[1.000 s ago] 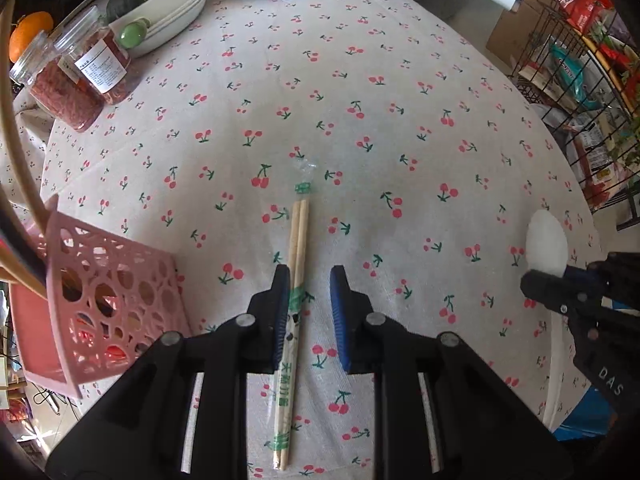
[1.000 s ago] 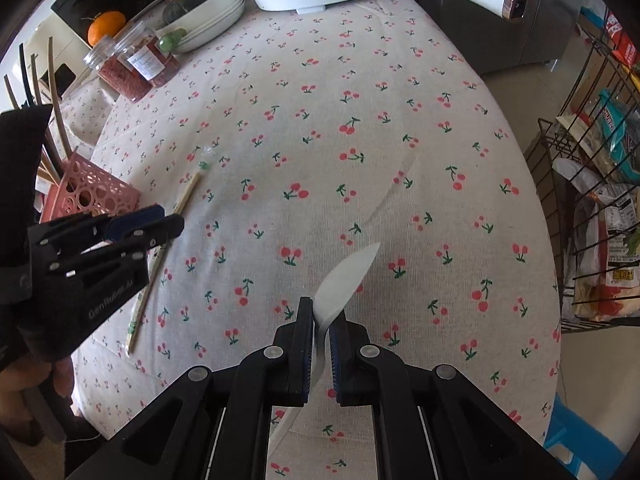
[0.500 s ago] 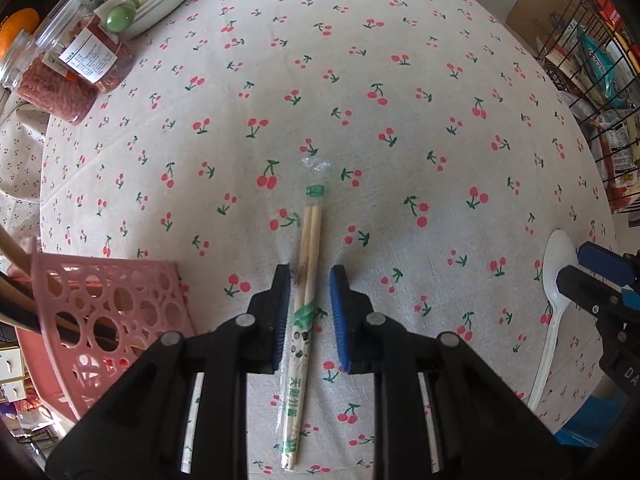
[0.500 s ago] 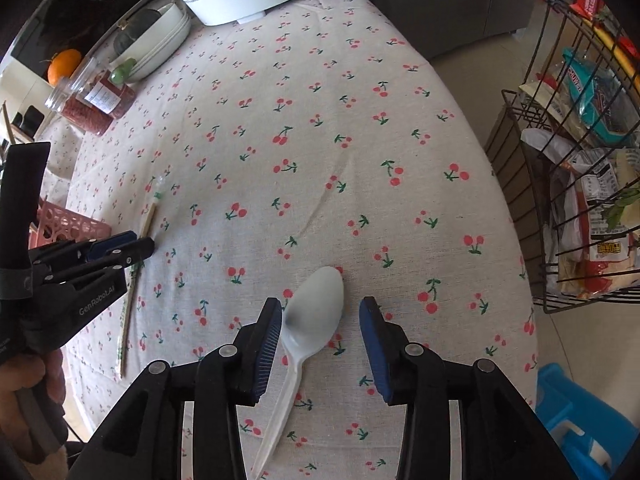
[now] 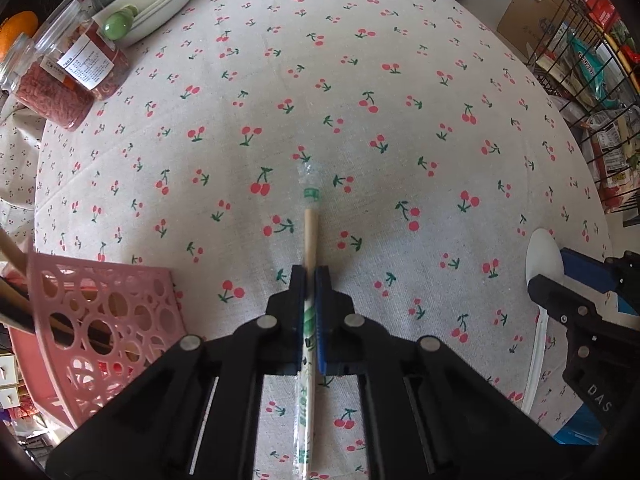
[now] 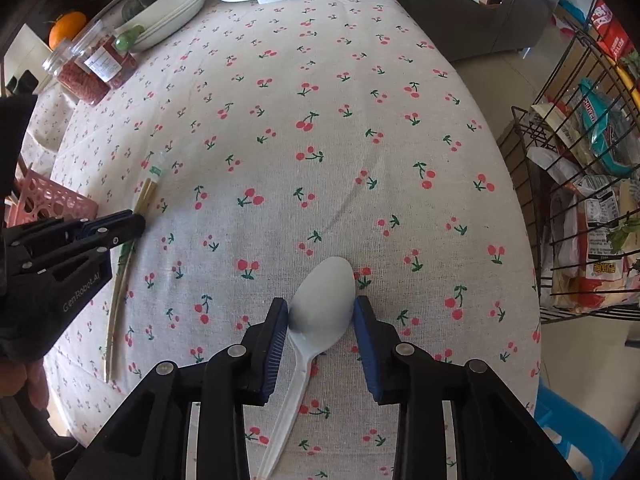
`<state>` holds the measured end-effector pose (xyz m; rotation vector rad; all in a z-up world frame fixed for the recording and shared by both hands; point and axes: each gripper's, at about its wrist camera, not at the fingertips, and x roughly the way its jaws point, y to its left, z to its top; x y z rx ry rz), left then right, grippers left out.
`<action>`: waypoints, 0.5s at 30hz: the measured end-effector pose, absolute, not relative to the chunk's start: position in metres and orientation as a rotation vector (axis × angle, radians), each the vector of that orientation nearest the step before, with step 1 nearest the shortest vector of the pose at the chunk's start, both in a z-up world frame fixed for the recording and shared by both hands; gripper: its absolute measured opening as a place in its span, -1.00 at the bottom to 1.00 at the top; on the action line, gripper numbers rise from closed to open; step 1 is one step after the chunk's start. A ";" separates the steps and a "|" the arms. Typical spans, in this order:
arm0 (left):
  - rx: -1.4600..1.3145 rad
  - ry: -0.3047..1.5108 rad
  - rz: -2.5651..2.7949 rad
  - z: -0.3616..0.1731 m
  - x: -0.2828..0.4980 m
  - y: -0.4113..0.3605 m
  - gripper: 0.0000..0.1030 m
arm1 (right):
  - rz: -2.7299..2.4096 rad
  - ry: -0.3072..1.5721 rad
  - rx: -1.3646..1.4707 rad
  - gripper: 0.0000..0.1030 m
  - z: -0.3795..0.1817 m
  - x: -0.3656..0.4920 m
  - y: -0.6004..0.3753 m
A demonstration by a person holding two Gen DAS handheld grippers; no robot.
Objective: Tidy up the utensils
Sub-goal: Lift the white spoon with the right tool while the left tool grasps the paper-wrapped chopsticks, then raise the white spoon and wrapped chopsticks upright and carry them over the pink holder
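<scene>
The wrapped chopsticks [image 5: 311, 240] lie on the tablecloth [image 5: 360, 80], clamped near mid-length by the left gripper [image 5: 311, 280]. They should be lifted level toward the pink basket [image 5: 100, 312] (just left). The spoon [image 6: 322, 304] lies between the spread jaws of the right gripper [image 6: 321, 312], ungrasped.

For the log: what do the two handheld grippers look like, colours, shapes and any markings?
Both are black plastic with angular linkage arms, silver rivets and ribbed blue pads inside the fingers. The left gripper bears white lettering "GenRobot.AI" on its side in the right wrist view. The right gripper shows "DAS" on its body in the left wrist view. No cables show.
</scene>
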<state>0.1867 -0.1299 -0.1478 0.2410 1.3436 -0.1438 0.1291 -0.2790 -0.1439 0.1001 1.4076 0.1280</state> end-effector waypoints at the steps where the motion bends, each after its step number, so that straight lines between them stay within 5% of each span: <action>1: 0.235 1.326 -0.151 -0.145 0.181 -0.129 -0.89 | 0.136 1.397 0.126 -0.48 -0.141 0.129 -0.282; 5: 0.198 1.254 -0.200 -0.121 0.160 -0.120 -0.89 | 0.183 1.355 0.206 -0.90 -0.128 0.126 -0.287; 7: 0.182 1.214 -0.223 -0.107 0.148 -0.115 -0.89 | 0.176 1.347 0.169 -0.92 -0.124 0.124 -0.284; 11: 0.147 1.136 -0.262 -0.079 0.121 -0.105 -0.89 | 0.145 1.338 0.100 -0.74 -0.122 0.123 -0.281; 13: 0.132 1.110 -0.282 -0.072 0.110 -0.100 -0.89 | 0.147 1.326 0.102 -0.41 -0.121 0.124 -0.282; 15: 0.119 1.097 -0.303 -0.066 0.101 -0.097 -0.89 | 0.121 1.319 0.114 -0.33 -0.120 0.126 -0.287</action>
